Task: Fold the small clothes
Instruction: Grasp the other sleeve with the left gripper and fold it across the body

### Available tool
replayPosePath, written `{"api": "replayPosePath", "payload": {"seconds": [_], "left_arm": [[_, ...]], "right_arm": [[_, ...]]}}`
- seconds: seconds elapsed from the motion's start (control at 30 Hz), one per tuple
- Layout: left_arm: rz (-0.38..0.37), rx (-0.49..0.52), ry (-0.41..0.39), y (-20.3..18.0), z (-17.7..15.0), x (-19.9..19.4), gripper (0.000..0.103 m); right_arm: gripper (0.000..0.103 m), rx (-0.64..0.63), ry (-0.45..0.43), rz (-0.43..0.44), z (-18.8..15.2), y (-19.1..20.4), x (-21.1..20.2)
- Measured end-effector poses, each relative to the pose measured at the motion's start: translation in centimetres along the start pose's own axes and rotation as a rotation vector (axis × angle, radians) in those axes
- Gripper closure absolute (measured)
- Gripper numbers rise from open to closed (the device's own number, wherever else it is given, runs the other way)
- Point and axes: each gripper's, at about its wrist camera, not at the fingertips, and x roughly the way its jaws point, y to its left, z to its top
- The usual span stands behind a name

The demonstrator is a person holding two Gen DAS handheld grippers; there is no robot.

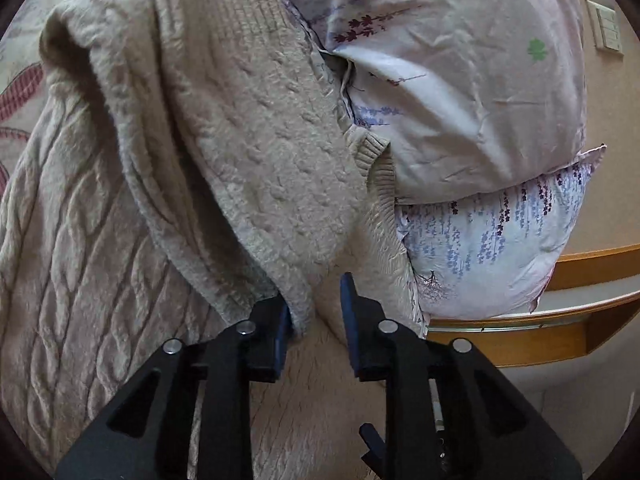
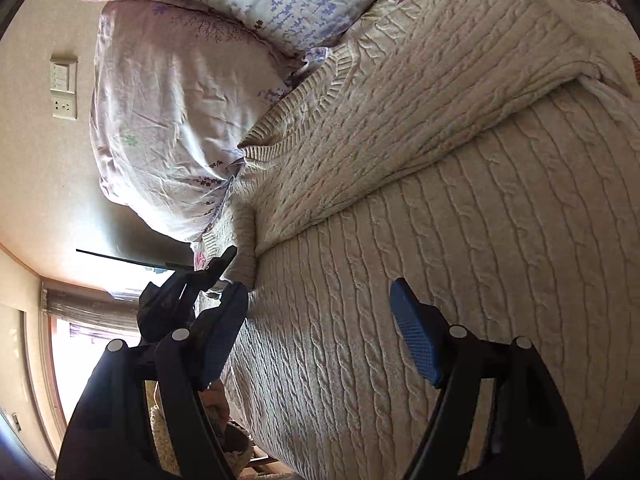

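A cream sweater [image 1: 256, 152] lies on the bed [image 1: 16, 80], one side folded over, its collar against two pillows [image 1: 460, 80]. The left hand-held gripper [image 1: 314, 320] stands open; the fold's edge seems merely to brush one pad. The right hand-held gripper [image 2: 320, 320] hovers wide open, empty.

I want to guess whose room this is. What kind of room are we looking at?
Most likely a bedroom. Two flowery pillows are stacked at the head of a bed, a cream cable-knit sweater lies spread on it, and a wall switch and socket sit beside the pillows.
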Motion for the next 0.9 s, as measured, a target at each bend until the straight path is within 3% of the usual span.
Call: {"api": "replayPosePath", "payload": {"seconds": [0.1, 0.23, 0.27, 0.37, 0.4, 0.43, 0.53, 0.63, 0.73, 0.8, 0.9], "left_arm": [[-0.043, -0.024, -0.067, -0.2, 0.8, -1.7, 0.044], [-0.046, -0.05, -0.158, -0.4, 2.8, -3.4, 0.04], [-0.041, -0.07, -0.167, -0.3, 3.2, -3.4, 0.042], [-0.052, -0.153, -0.187, 0.8, 4.2, -3.2, 0.066], [-0.074, -0.176, -0.192, 1.1, 4.3, -3.1, 0.084], [-0.104, -0.192, -0.197, 1.4, 4.2, -3.1, 0.095], [-0.207, -0.188, -0.211, 0.1, 3.6, -2.3, 0.095], [-0.307, -0.098, -0.184, -3.1, 2.4, -1.1, 0.095], [-0.343, 0.042, -0.156, -6.8, 0.3, 0.8, 0.095], [-0.309, 0.159, -0.127, -8.7, -1.4, 2.0, 0.095], [-0.17, 0.376, -0.055, -11.1, -4.5, 4.8, 0.095]], "right_arm": [[0.028, 0.013, -0.015, -0.01, -0.1, -0.8, -0.7], [0.028, 0.023, -0.02, -0.018, -0.1, -1.7, -1.0], [0.028, 0.023, -0.018, -0.016, -0.1, -1.8, -1.1], [0.028, 0.019, -0.01, -0.011, 0.1, -1.9, -1.0], [0.028, 0.016, -0.007, -0.01, 0.1, -1.9, -1.0], [0.028, 0.013, -0.004, -0.008, 0.2, -2.0, -1.0], [0.028, 0.009, 0.0, -0.008, 0.3, -2.3, -1.2], [0.028, 0.016, -0.003, -0.011, 0.5, -2.8, -1.6], [0.028, 0.023, -0.01, -0.016, 0.9, -3.5, -2.4], [0.028, 0.03, -0.018, -0.021, 1.0, -4.1, -2.9], [0.028, 0.046, -0.029, -0.032, 1.1, -5.1, -3.7]]}}
